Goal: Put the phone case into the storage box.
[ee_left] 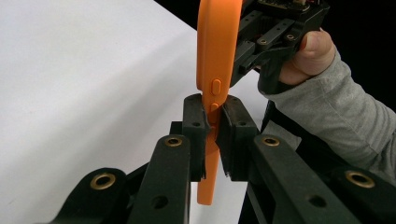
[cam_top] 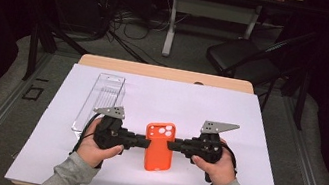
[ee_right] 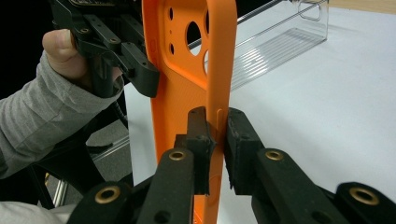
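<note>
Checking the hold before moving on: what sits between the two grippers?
The orange phone case alone; in the high view the left gripper pinches its left edge and the right gripper its right edge.

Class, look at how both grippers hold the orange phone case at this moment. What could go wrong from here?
Both the left gripper and the right gripper pinch only the thin side walls of the orange phone case, so it could slip out. Pulling apart or twisting might bend the case. The clear plastic box lies close by the left gripper and could get knocked.

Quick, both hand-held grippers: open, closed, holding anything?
Left hand-held gripper: closed on the orange phone case, left edge.
Right hand-held gripper: closed on the same case, right edge.
</note>
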